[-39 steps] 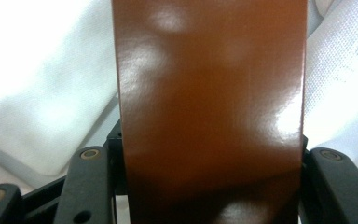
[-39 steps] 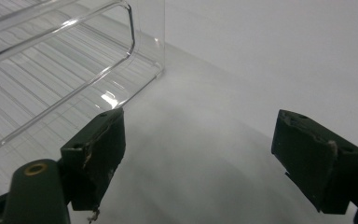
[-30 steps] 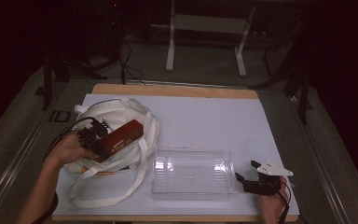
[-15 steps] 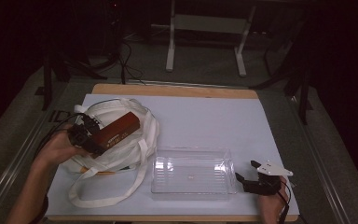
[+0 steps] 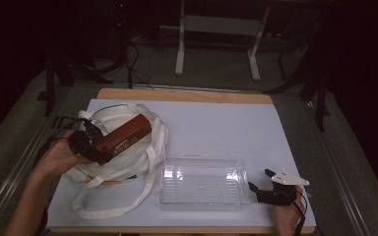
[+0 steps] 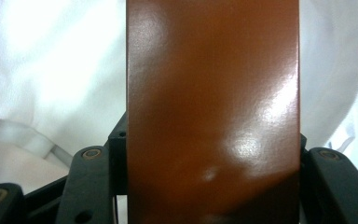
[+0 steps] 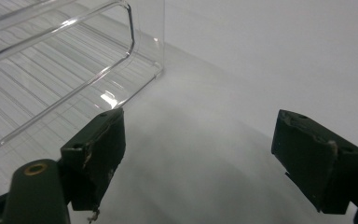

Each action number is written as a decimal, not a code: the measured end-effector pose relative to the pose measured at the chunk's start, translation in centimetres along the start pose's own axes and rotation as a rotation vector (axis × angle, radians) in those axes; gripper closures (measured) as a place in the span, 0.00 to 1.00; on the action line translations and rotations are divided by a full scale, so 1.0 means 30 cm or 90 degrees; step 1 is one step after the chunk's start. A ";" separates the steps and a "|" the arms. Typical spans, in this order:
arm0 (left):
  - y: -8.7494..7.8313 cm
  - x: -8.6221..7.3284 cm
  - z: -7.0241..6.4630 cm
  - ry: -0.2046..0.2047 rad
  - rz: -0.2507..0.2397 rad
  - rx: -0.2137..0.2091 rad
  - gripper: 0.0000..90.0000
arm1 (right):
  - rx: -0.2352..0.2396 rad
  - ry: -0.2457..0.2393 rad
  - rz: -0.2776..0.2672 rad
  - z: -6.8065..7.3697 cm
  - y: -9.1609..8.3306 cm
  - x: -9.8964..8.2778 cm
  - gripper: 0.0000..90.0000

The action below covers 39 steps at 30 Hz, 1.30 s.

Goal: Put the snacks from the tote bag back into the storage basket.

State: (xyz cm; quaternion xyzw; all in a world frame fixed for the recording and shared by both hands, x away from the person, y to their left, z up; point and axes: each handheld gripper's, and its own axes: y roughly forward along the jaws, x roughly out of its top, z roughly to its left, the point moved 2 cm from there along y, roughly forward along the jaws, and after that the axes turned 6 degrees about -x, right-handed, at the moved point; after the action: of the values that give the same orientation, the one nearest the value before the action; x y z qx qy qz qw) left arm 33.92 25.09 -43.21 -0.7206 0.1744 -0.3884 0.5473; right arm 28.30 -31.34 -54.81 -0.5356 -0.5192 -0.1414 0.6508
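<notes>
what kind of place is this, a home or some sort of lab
Most likely a lab or recording workspace, not a home. A table with a plain white cover stands in a dark room, with bare metal stand legs and loose cables on the floor behind it, and a person works with handheld grippers.

You see a glossy, smooth brown box (image 6: 213,107) over soft white cloth bag (image 5: 128,147), a clear ribbed plastic tray (image 5: 203,185), matt black gripper pads (image 7: 98,149), and a pale matt table cover (image 5: 226,123).
</notes>
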 end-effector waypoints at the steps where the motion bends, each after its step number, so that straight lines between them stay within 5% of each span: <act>1: -0.005 0.003 -0.005 0.002 -0.003 0.002 0.49 | 0.000 0.000 0.000 0.000 0.000 0.000 0.19; 18: -0.062 0.033 -0.062 0.070 -0.032 -0.014 0.49 | 0.000 -0.001 0.000 0.000 0.001 0.000 0.19; 27: -0.062 0.064 -0.105 0.134 -0.025 -0.011 0.49 | 0.000 -0.001 0.000 -0.001 0.001 0.000 0.19; 39: -0.052 0.089 -0.144 0.172 -0.011 -0.041 0.49 | 0.001 -0.001 0.000 -0.001 0.001 0.000 0.19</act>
State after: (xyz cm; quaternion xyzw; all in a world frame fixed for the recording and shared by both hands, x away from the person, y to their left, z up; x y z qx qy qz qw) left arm 32.11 20.98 -40.34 -0.6805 0.2525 -0.4804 0.4923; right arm 28.34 -31.35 -54.81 -0.5352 -0.5197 -0.1408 0.6509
